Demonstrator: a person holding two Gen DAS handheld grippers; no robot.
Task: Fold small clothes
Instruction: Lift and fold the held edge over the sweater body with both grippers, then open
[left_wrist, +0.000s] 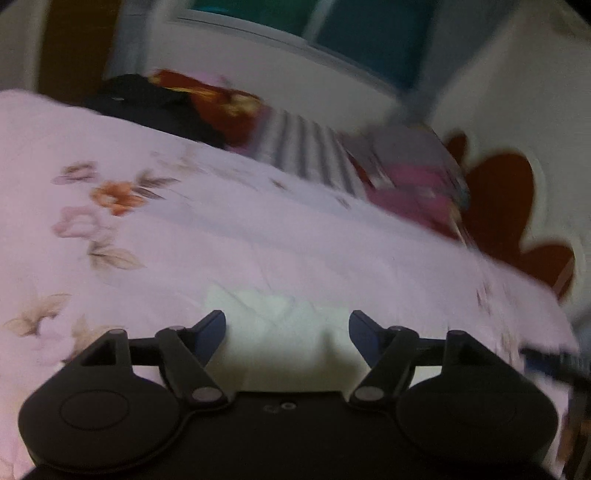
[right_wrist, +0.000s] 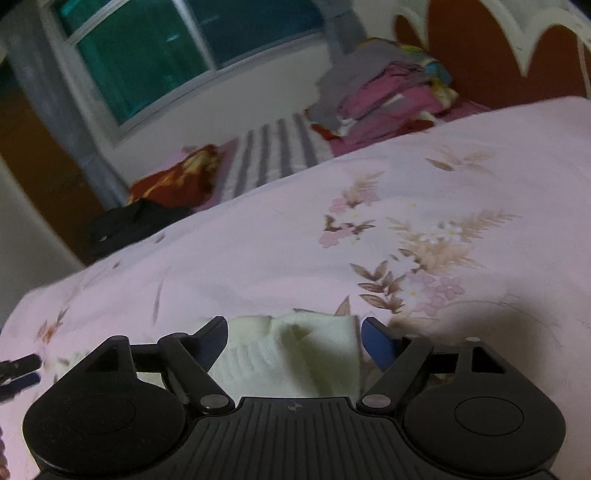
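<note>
A small pale cream knitted garment (right_wrist: 291, 354) lies on the pink flowered bedspread (right_wrist: 369, 240). In the right wrist view it sits between my right gripper's (right_wrist: 293, 332) open fingers, close to the gripper body. In the left wrist view the same pale garment (left_wrist: 273, 325) lies between my left gripper's (left_wrist: 287, 326) open fingers, blurred by motion. Neither gripper is closed on the cloth. The left gripper's tips (right_wrist: 18, 369) show at the left edge of the right wrist view.
A pile of folded pink and grey clothes (right_wrist: 388, 92) stands at the bed's far end by the red headboard (right_wrist: 480, 48). A striped sheet (right_wrist: 273, 155), a red patterned cloth (right_wrist: 177, 181) and a black garment (right_wrist: 133, 225) lie beyond the bedspread under the window (right_wrist: 166, 55).
</note>
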